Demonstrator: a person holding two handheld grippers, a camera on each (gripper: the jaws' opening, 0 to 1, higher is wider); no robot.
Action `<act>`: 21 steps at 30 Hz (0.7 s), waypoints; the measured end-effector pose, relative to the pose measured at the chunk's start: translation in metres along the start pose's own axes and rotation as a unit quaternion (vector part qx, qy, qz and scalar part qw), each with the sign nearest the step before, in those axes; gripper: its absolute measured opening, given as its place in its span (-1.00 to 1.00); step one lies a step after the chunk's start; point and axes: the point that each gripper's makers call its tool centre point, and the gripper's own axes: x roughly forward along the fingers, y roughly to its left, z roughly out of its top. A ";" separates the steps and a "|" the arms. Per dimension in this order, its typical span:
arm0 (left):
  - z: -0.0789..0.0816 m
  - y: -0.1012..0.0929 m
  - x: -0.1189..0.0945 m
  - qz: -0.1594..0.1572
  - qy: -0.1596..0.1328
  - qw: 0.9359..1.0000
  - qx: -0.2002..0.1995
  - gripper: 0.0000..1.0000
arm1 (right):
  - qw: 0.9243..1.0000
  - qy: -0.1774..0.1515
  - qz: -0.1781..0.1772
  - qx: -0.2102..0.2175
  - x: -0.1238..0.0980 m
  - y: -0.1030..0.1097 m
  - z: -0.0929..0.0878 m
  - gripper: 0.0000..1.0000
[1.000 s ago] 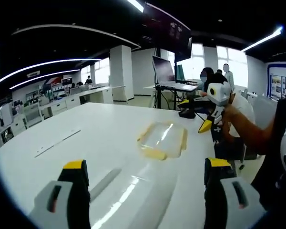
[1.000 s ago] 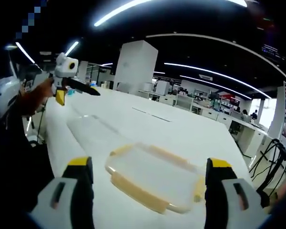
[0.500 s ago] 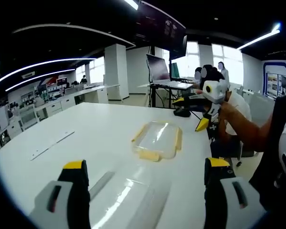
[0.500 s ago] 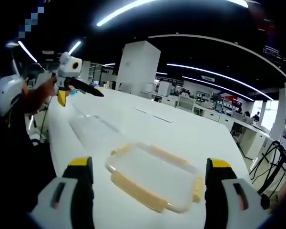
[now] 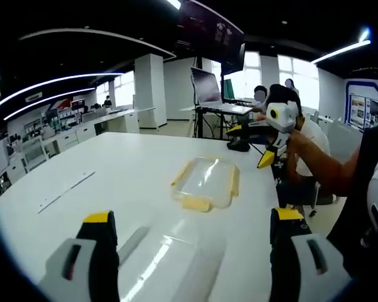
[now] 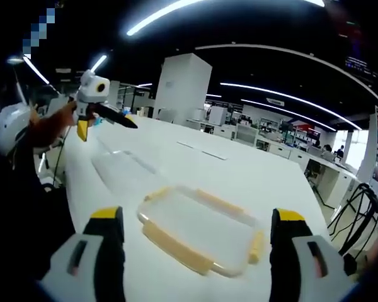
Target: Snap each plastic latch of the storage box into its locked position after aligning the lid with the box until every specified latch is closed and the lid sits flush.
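Box (image 6: 198, 238) with clear lid and yellow latches lies flat on white table (image 5: 113, 182), just ahead of right gripper (image 6: 195, 264), farther from left gripper (image 5: 192, 261); both gape, empty.

No readable text, wall poster (image 5: 368, 113) perhaps printed — too blurred, no labels legible

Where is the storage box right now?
The storage box lies on the white table, just ahead of the right gripper; in the left gripper view it sits mid-table.
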 end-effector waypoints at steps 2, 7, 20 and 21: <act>0.003 -0.005 0.002 -0.007 -0.001 1.000 0.007 0.99 | 1.000 0.008 0.002 0.002 -0.002 -0.001 -0.003 0.86; 0.005 0.001 0.005 0.012 0.002 1.000 0.024 0.99 | 1.000 0.014 0.005 0.006 -0.001 -0.002 -0.007 0.87; 0.009 -0.023 0.009 -0.048 0.010 0.999 -0.016 0.99 | 1.000 0.024 0.016 0.009 -0.004 -0.003 -0.012 0.90; 0.012 -0.033 0.009 -0.079 0.006 0.996 -0.041 0.99 | 0.999 0.027 0.015 0.007 -0.005 -0.005 -0.013 0.91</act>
